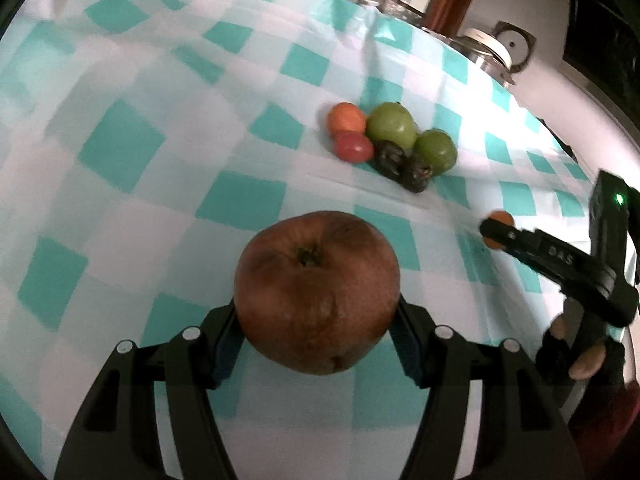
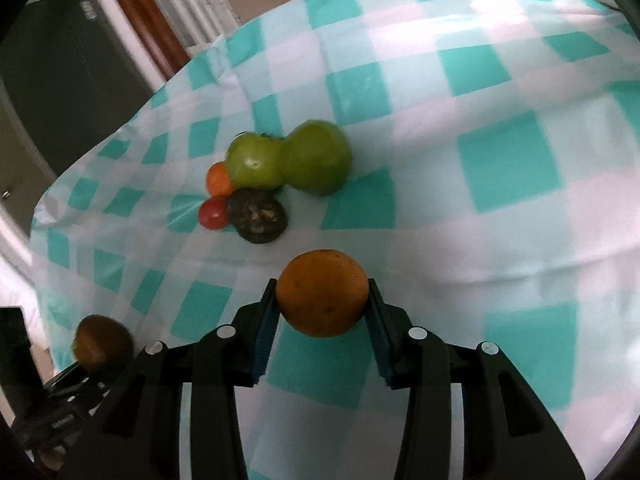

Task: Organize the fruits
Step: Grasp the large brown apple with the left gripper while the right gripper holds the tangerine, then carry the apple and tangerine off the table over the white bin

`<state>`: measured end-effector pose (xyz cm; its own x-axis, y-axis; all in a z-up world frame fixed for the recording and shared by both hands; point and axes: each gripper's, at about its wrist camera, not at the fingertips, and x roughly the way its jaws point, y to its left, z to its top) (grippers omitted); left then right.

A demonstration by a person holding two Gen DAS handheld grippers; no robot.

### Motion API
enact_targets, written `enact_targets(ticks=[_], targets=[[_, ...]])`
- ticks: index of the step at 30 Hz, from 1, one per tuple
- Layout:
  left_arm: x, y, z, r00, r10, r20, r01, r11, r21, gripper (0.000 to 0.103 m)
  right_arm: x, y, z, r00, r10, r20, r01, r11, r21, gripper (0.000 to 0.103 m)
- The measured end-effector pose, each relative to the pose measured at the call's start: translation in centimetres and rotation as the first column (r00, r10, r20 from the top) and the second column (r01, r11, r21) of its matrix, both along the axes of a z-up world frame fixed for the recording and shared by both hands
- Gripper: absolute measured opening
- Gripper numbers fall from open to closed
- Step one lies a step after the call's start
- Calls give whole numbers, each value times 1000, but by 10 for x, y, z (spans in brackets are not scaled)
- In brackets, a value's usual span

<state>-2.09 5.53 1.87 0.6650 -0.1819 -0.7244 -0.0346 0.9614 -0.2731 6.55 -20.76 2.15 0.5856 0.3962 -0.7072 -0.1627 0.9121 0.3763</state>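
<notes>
My left gripper (image 1: pixel 316 320) is shut on a large brown apple (image 1: pixel 316 288) held above the checked cloth. My right gripper (image 2: pixel 322 308) is shut on an orange (image 2: pixel 322 292); it also shows at the right of the left wrist view (image 1: pixel 496 232). A cluster of fruit lies on the cloth ahead: two green fruits (image 1: pixel 390 126) (image 1: pixel 436 150), an orange tomato (image 1: pixel 346 120), a red tomato (image 1: pixel 354 147) and two dark wrinkled fruits (image 1: pixel 392 158) (image 1: pixel 416 176). The same cluster shows in the right wrist view (image 2: pixel 256 160). The apple in the left gripper shows at lower left there (image 2: pixel 102 342).
A teal and white checked cloth (image 1: pixel 140 140) covers the table. Glass jars with lids (image 1: pixel 488 48) stand beyond the far right edge. A dark cabinet (image 2: pixel 68 80) and a wooden frame (image 2: pixel 144 12) lie beyond the table's left edge in the right wrist view.
</notes>
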Motion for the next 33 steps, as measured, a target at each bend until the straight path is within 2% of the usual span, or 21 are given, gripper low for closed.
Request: enact_targets(ticks=[2, 5, 10, 13, 23, 27, 30, 33], targets=[[-26, 3, 6, 1000, 7, 12, -7, 1000, 19, 64, -30, 2, 3, 1000, -2, 6, 2, 1000, 23, 42], [-68, 6, 11, 999, 12, 34, -15, 995, 98, 64, -78, 16, 9, 999, 31, 35, -31, 999, -13, 42], [-123, 23, 10, 999, 27, 39, -30, 995, 99, 64, -136, 40, 15, 994, 77, 77, -74, 996, -42, 42], [-145, 30, 7, 998, 31, 55, -38, 991, 132, 64, -154, 54, 19, 991, 104, 85, -100, 994, -50, 42], [-181, 48, 10, 995, 27, 100, -41, 990, 135, 64, -201, 103, 21, 966, 242, 91, -232, 966, -113, 42], [-213, 67, 15, 990, 40, 136, -60, 987, 149, 64, -230, 135, 25, 930, 352, 105, -336, 931, -146, 42], [-247, 94, 19, 985, 68, 157, -90, 986, 140, 64, -255, 168, 27, 880, 459, 122, -435, 882, -180, 42], [-282, 124, 22, 977, 116, 179, -147, 975, 169, 64, -283, 202, 28, 809, 573, 133, -544, 815, -200, 42]])
